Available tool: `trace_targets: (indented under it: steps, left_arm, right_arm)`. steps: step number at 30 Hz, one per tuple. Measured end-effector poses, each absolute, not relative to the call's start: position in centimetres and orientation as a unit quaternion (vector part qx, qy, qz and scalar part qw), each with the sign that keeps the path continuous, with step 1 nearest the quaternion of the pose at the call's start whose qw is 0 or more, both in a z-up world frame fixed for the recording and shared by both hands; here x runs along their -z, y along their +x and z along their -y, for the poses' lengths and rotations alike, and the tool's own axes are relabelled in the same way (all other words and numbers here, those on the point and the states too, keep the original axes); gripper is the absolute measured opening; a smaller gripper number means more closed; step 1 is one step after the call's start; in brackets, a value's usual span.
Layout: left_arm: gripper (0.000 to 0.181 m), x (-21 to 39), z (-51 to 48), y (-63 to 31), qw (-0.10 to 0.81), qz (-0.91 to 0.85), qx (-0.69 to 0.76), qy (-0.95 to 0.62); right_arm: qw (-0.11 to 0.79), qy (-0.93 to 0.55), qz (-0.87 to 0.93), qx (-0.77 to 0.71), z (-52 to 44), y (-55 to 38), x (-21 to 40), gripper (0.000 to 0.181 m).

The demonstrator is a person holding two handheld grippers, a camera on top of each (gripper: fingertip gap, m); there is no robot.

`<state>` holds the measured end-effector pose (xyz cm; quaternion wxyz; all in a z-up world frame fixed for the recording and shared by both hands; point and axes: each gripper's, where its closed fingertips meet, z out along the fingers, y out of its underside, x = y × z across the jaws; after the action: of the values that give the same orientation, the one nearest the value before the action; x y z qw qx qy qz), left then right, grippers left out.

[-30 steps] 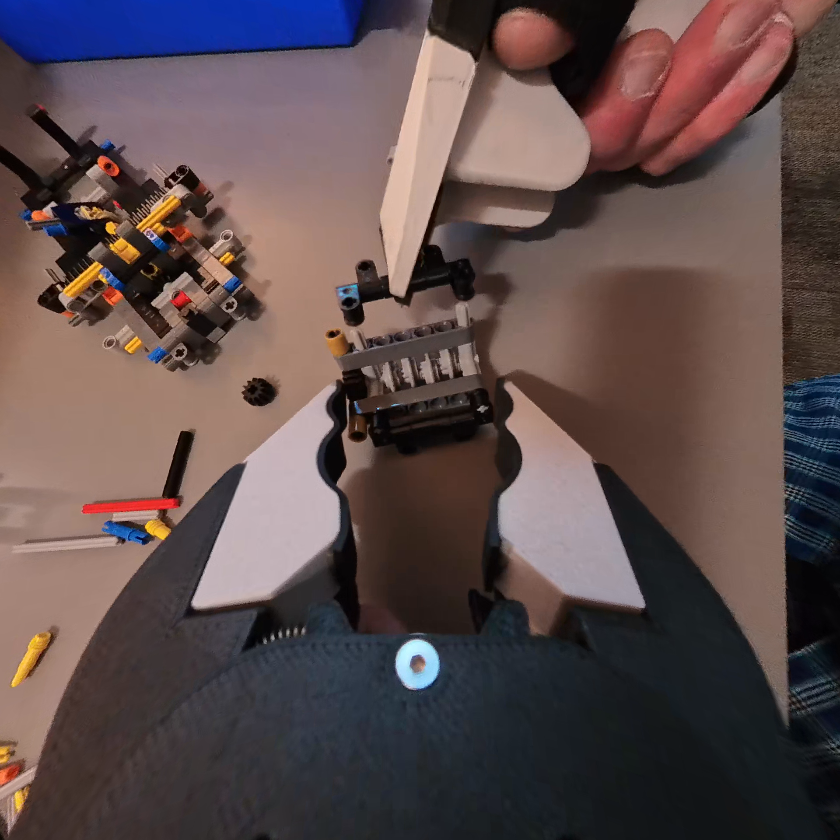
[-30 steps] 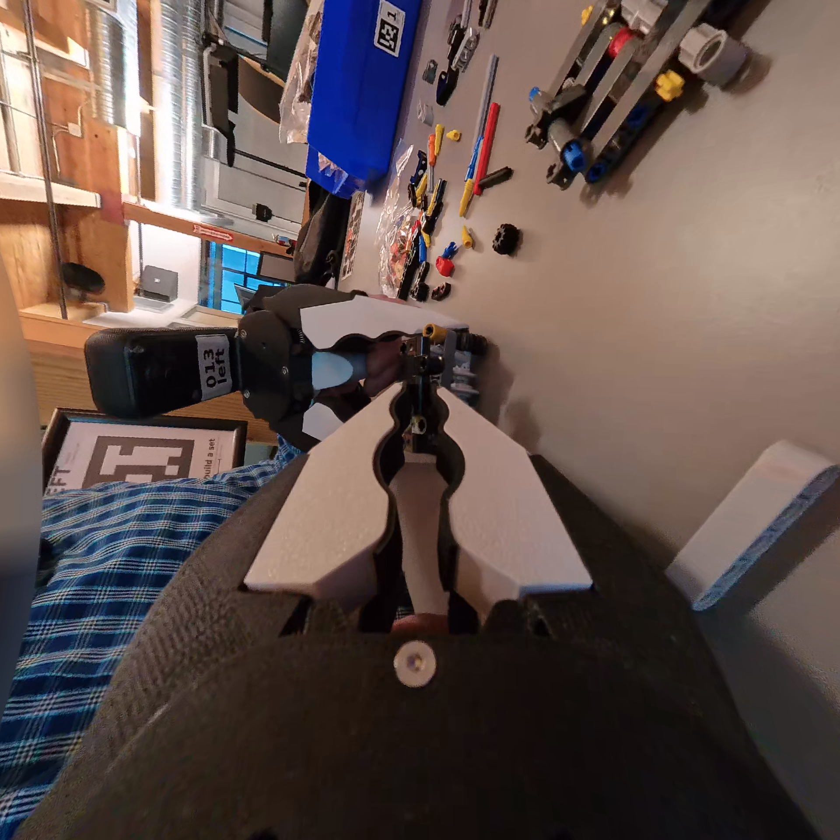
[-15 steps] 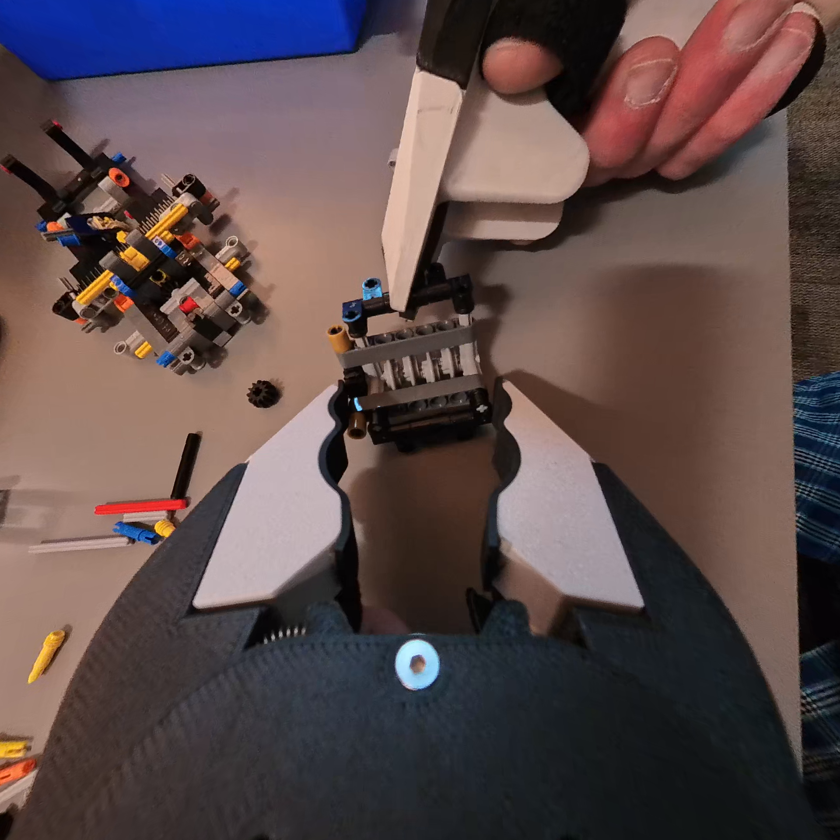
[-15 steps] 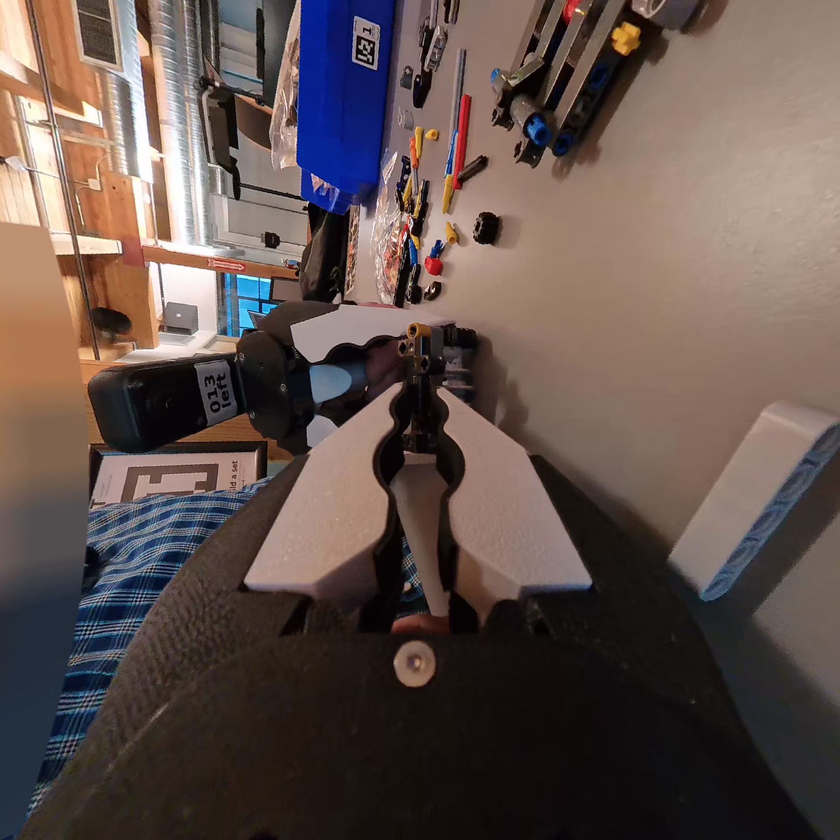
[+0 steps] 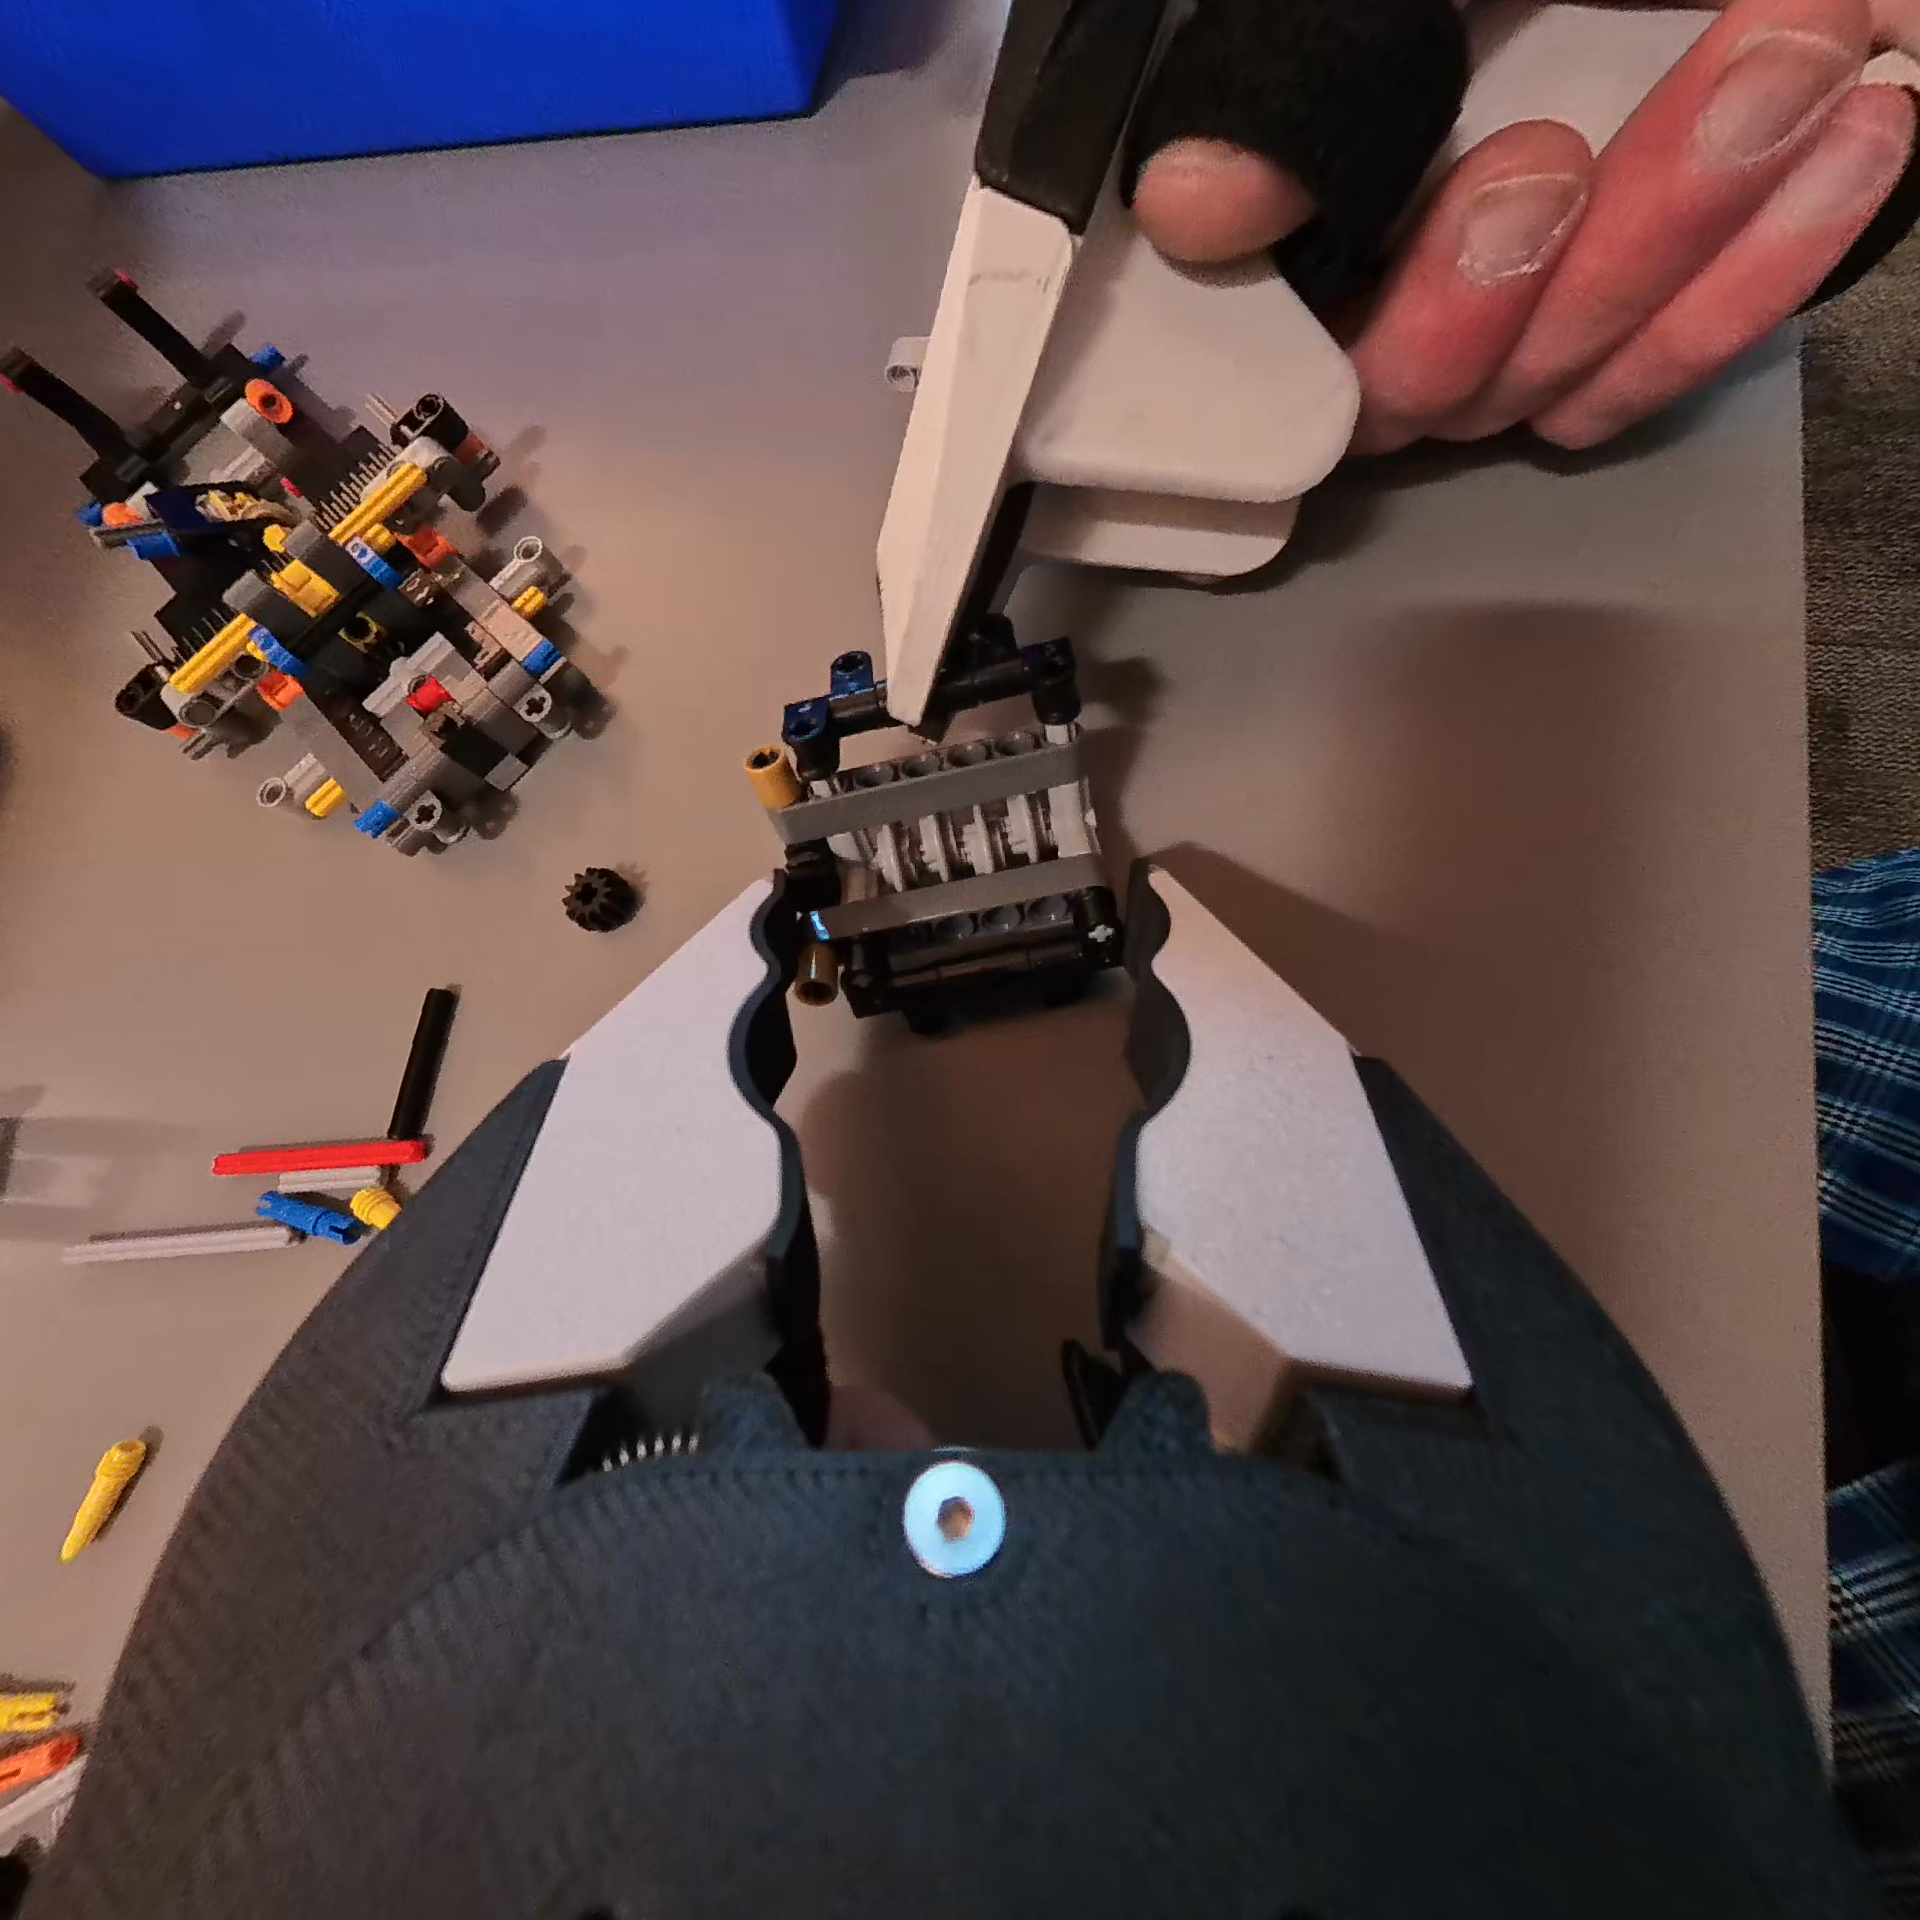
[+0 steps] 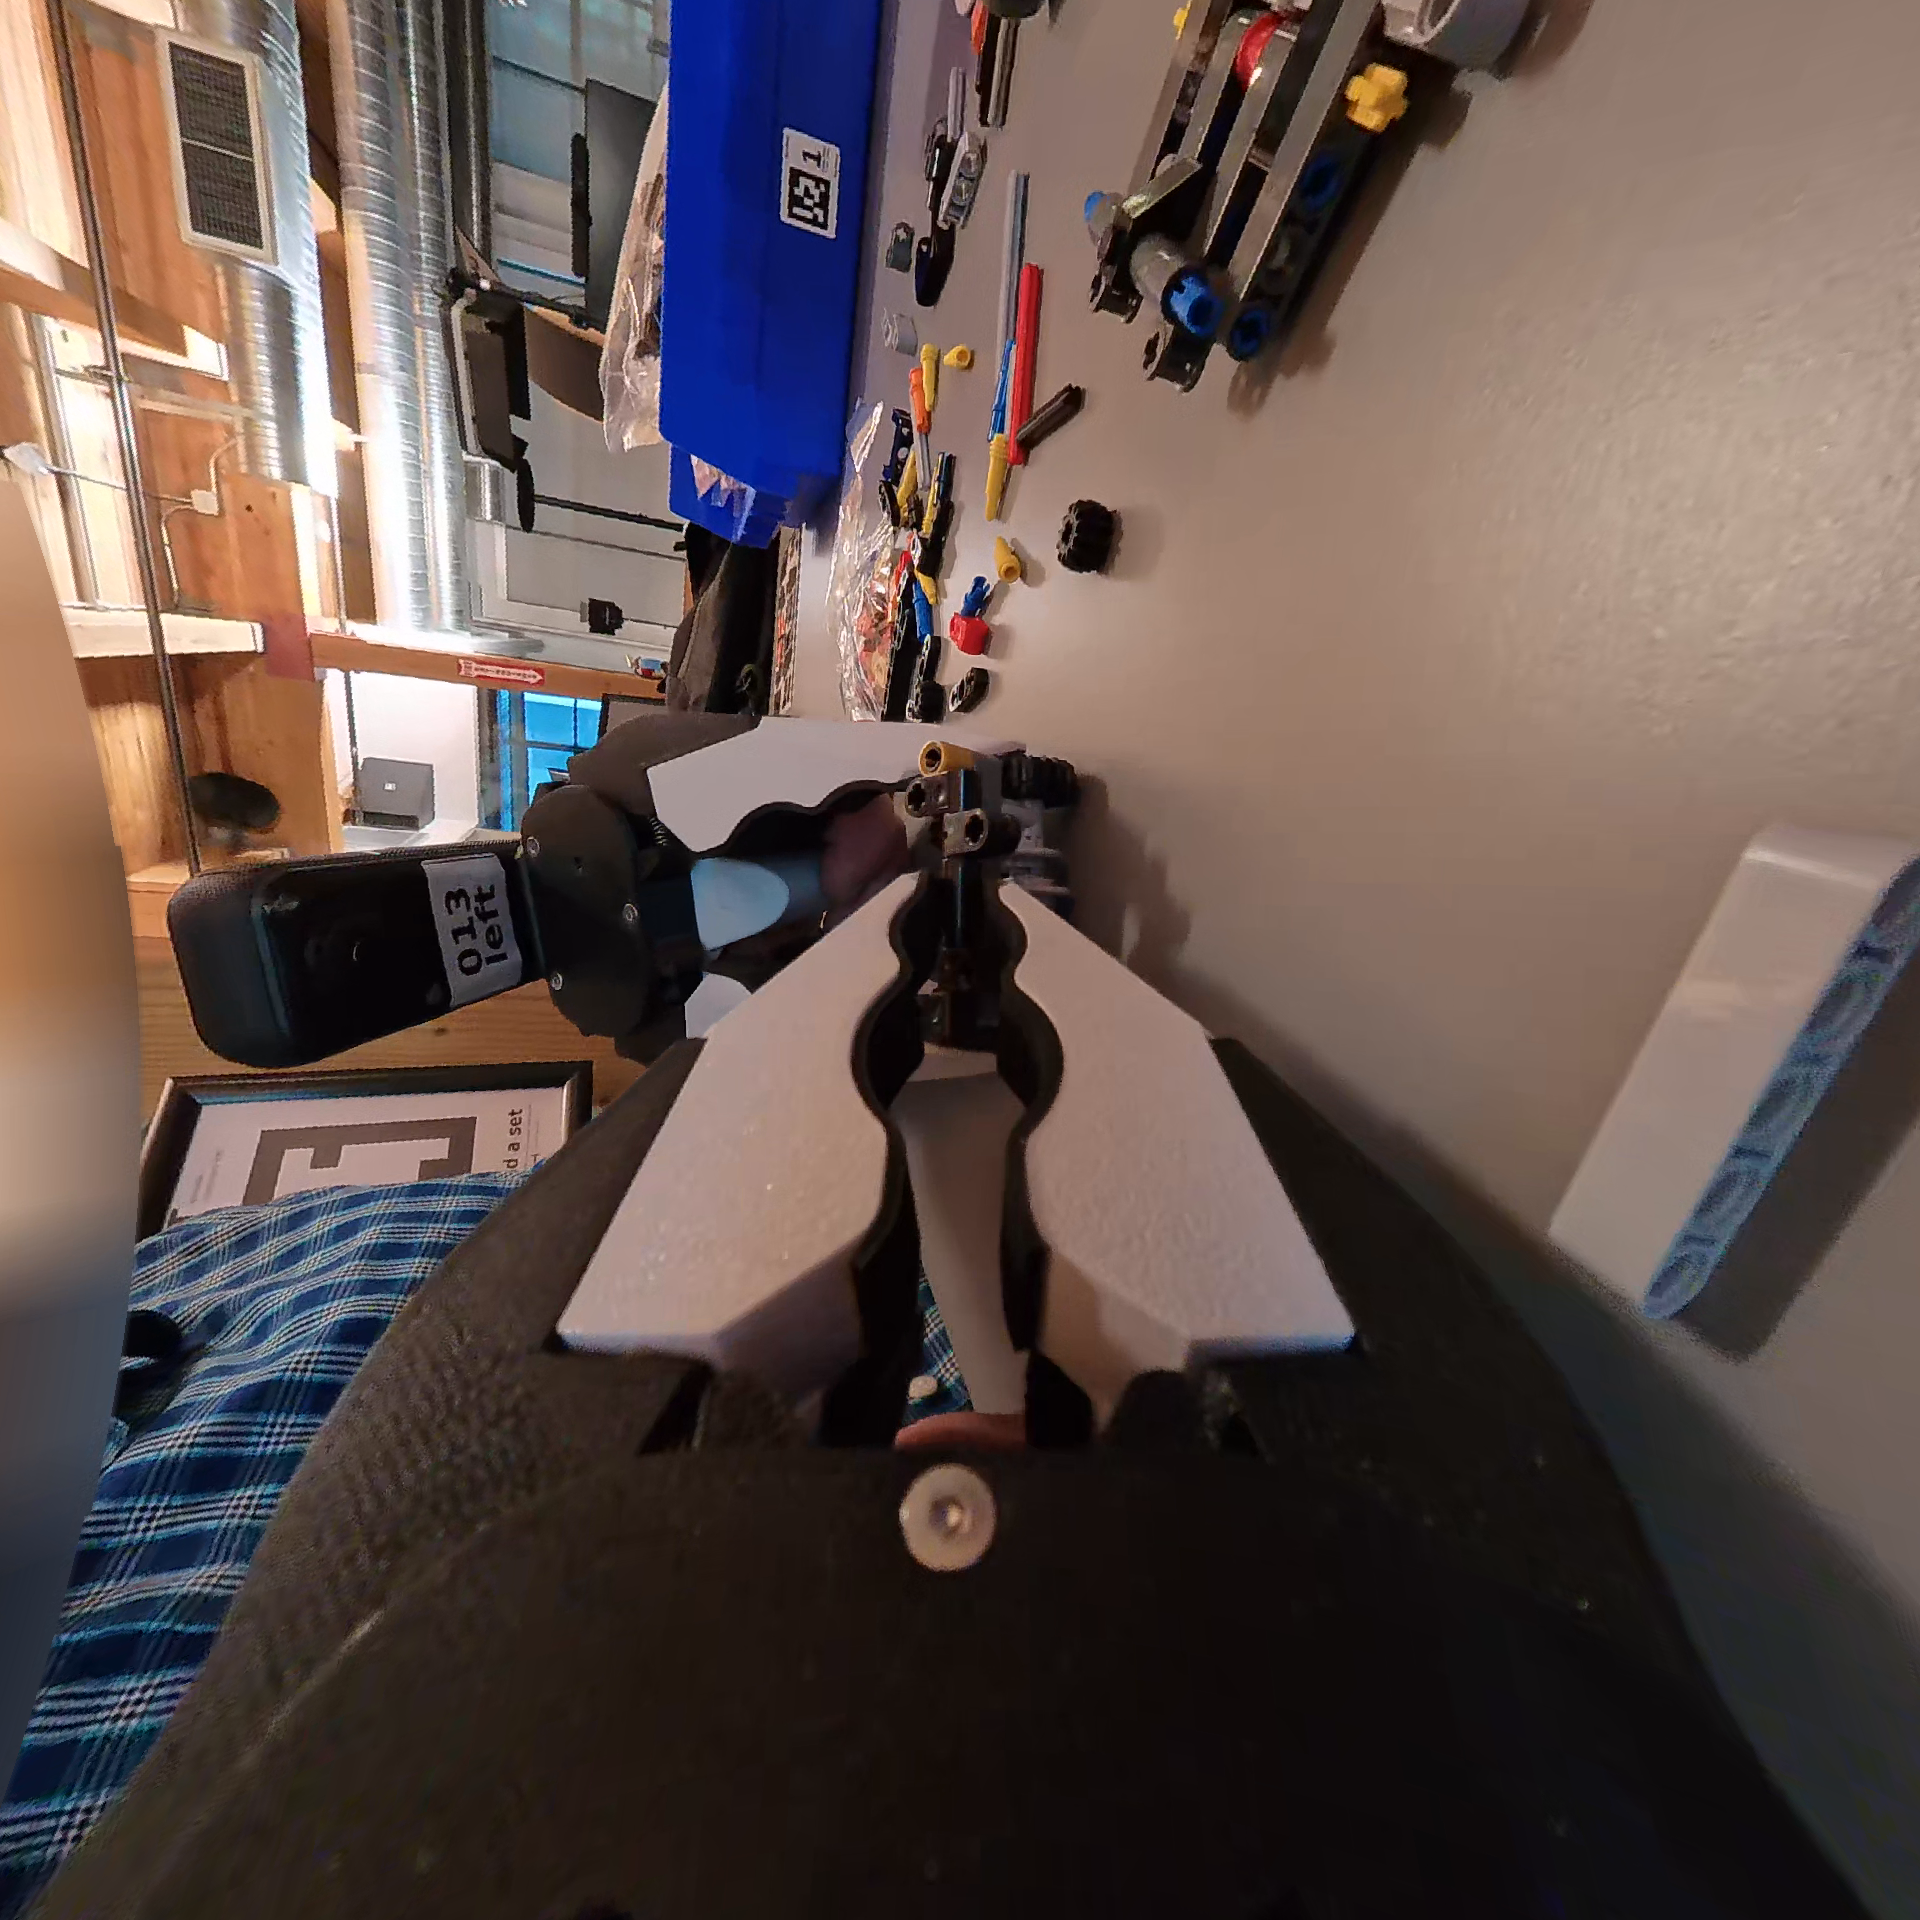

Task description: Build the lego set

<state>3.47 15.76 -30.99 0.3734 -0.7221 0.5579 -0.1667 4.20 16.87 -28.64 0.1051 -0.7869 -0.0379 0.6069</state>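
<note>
My left gripper (image 5: 954,899) is shut on a small grey and black lego assembly (image 5: 951,862), one fingertip on each side, just above the grey table (image 5: 1455,831). My right gripper (image 6: 961,894) is shut on a black beam piece with blue connectors (image 6: 961,831). In the left wrist view that piece (image 5: 997,675) sits against the assembly's far edge, over its white upright pins. The right gripper (image 5: 920,707) comes in from above there, with a person's hand (image 5: 1558,208) on it. The assembly also shows in the right wrist view (image 6: 1039,821).
A larger multicoloured lego build (image 5: 332,613) lies at the left. A black gear (image 5: 601,899), a red axle (image 5: 317,1156), a black axle (image 5: 421,1060) and a yellow pin (image 5: 104,1496) lie loose nearby. A blue box (image 5: 416,73) stands behind. A white block (image 6: 1745,1070) lies at the right. My two grippers' fingertips are within a few centimetres of each other.
The right gripper has brought the black piece closer to the far edge of the assembly. The left gripper has shifted slightly with the assembly still in it.
</note>
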Motion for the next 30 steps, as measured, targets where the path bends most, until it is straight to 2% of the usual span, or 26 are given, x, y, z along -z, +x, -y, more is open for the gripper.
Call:
trace_targets:
  steps: [5,11,19,30]
  left_arm:
    - [0.061,31.0,-15.8,3.5,0.375,-0.559,0.166,-0.721]
    - [0.061,30.9,-15.7,3.5,0.377,-0.559,0.164,-0.720]
    - [0.061,31.0,-15.7,3.5,0.376,-0.559,0.166,-0.721]
    - [0.061,31.1,-15.7,3.5,0.371,-0.559,0.170,-0.722]
  right_arm:
    - [0.109,-0.789,0.049,-0.602,-16.7,4.1,28.6,0.006]
    - [0.129,-0.786,0.066,-0.601,-17.1,4.4,28.2,0.026]
    - [0.134,-0.798,0.096,-0.579,-18.7,4.0,28.6,0.016]
    - [0.142,-0.801,0.116,-0.570,-18.5,3.7,28.6,0.013]
